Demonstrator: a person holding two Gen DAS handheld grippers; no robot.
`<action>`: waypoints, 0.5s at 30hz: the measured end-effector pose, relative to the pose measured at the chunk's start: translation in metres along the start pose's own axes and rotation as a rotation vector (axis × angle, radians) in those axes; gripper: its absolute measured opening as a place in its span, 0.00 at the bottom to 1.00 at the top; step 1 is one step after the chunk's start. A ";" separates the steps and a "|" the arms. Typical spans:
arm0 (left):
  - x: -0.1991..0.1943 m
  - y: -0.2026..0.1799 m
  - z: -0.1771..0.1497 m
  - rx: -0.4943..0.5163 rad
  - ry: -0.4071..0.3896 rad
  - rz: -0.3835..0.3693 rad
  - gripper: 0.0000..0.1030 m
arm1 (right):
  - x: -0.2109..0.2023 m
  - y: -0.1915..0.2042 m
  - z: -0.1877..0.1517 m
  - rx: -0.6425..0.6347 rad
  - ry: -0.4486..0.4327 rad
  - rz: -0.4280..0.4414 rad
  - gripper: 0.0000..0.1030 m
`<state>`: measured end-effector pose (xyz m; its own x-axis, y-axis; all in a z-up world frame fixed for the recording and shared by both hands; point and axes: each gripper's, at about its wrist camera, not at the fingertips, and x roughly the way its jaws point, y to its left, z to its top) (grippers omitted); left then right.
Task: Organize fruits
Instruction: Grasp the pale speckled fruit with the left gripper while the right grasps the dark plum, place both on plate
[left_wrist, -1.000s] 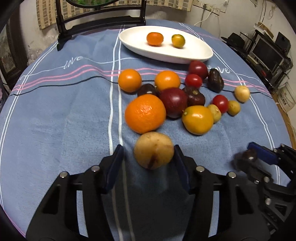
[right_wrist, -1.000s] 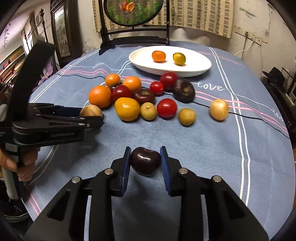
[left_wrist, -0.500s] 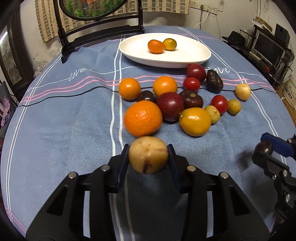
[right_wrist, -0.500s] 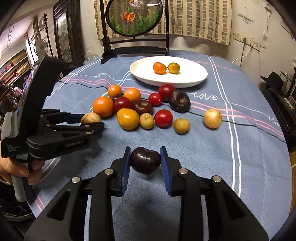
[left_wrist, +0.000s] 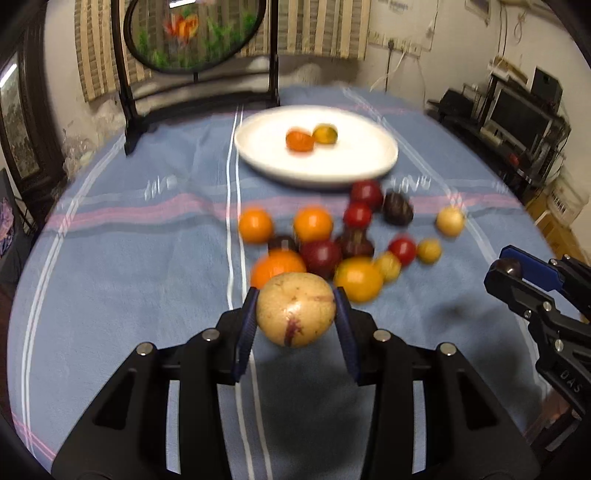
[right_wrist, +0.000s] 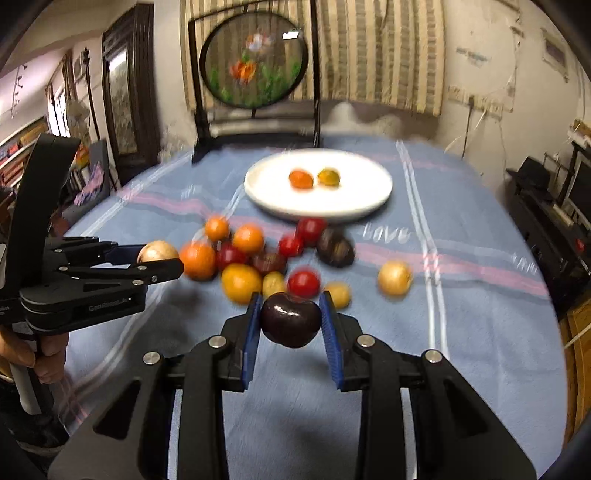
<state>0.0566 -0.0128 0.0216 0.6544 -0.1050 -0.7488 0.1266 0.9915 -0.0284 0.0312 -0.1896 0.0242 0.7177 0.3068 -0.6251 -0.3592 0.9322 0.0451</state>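
Your left gripper pinches a pale fruit, your right gripper a plum; round skins may slip during fast travel to the plate.

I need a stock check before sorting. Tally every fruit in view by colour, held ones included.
orange fruits: 4
red fruits: 3
dark purple or maroon fruits: 5
yellow or tan fruits: 6
Total: 18
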 end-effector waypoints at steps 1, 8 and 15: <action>-0.003 0.001 0.009 0.002 -0.022 0.001 0.40 | -0.004 -0.002 0.009 0.001 -0.034 -0.003 0.31; 0.031 0.010 0.092 -0.011 -0.119 0.026 0.40 | 0.028 -0.011 0.068 -0.007 -0.160 -0.019 0.31; 0.118 0.015 0.125 -0.022 -0.023 0.059 0.40 | 0.131 -0.025 0.092 -0.020 0.042 -0.052 0.30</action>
<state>0.2289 -0.0197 0.0161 0.6773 -0.0482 -0.7341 0.0713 0.9975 0.0002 0.1892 -0.1553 0.0130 0.7103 0.2495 -0.6582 -0.3345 0.9424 -0.0038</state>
